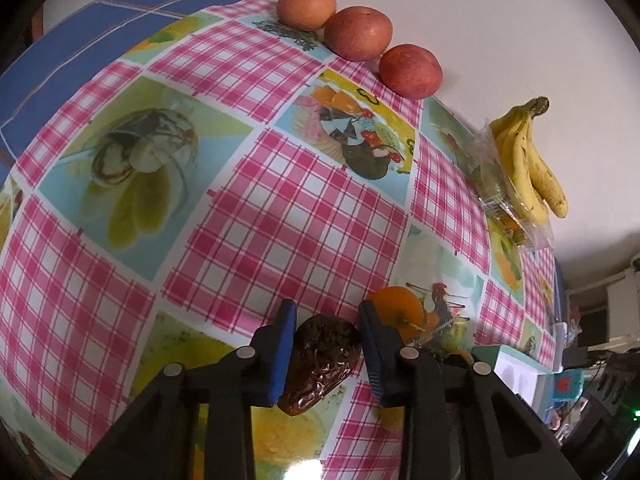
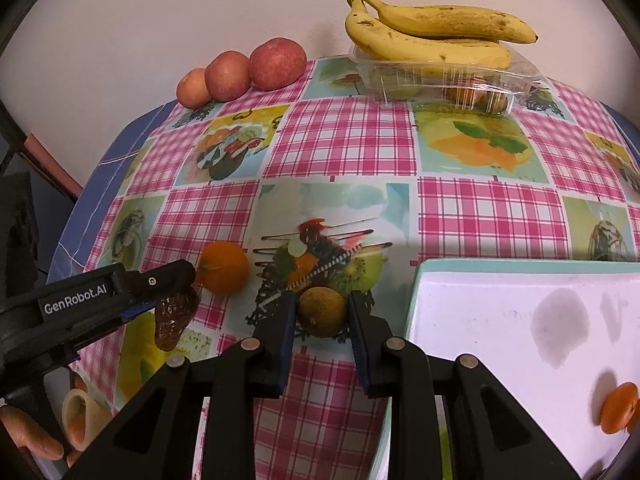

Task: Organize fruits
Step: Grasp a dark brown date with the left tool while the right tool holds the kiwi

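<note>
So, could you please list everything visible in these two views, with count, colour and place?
apples: three, red, row at the far table edge
bananas: one bunch, yellow, on the clear container
clear container: one, far side
orange: one, beside the left gripper
brown fruit: one, yellowish brown, between the right gripper's fingers
date: one, dark brown
white tray: one, near right
tablecloth: pink check
left gripper: shut on the date
right gripper: around the fruit, grip unclear

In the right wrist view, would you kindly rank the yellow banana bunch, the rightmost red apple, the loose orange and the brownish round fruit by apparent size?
1. Yellow banana bunch, largest.
2. Rightmost red apple.
3. Loose orange and brownish round fruit look alike; both are nearer the camera, so unranked.
</note>
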The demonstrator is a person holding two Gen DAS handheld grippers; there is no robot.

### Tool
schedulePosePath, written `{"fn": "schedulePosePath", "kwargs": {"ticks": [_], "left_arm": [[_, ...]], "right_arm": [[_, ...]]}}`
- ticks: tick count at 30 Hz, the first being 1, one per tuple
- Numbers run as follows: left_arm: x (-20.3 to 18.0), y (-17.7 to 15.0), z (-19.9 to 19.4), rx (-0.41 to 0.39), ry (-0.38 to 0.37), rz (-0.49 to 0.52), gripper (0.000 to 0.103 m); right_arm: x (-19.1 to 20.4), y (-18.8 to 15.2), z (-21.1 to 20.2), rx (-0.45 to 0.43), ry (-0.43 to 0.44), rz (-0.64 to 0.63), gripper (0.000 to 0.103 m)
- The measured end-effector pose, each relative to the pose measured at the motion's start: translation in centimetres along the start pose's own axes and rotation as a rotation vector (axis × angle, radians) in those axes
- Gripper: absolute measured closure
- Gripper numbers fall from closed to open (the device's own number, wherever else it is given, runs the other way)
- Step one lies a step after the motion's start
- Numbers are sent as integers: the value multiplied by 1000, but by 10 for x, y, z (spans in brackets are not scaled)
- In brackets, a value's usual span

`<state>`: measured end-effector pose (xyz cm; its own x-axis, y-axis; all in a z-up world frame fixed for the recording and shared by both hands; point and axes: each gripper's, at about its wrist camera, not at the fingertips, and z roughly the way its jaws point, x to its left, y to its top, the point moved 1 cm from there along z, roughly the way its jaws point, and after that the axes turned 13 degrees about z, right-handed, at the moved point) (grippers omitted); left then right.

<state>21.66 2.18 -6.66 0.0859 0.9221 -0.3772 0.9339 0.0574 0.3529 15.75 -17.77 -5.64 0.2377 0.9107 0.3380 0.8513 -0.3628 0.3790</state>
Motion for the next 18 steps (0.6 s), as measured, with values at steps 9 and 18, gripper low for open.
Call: {"fn": "schedulePosePath", "kwargs": {"ticks": [9, 18], "left_arm": [[14, 1, -5, 24, -36, -34, 68], [6, -2, -4, 57, -19, -1, 62]], "right_arm": [[-3, 1, -8, -6, 17, 21, 76], [-9, 0, -18, -6, 33, 53, 76]]}}
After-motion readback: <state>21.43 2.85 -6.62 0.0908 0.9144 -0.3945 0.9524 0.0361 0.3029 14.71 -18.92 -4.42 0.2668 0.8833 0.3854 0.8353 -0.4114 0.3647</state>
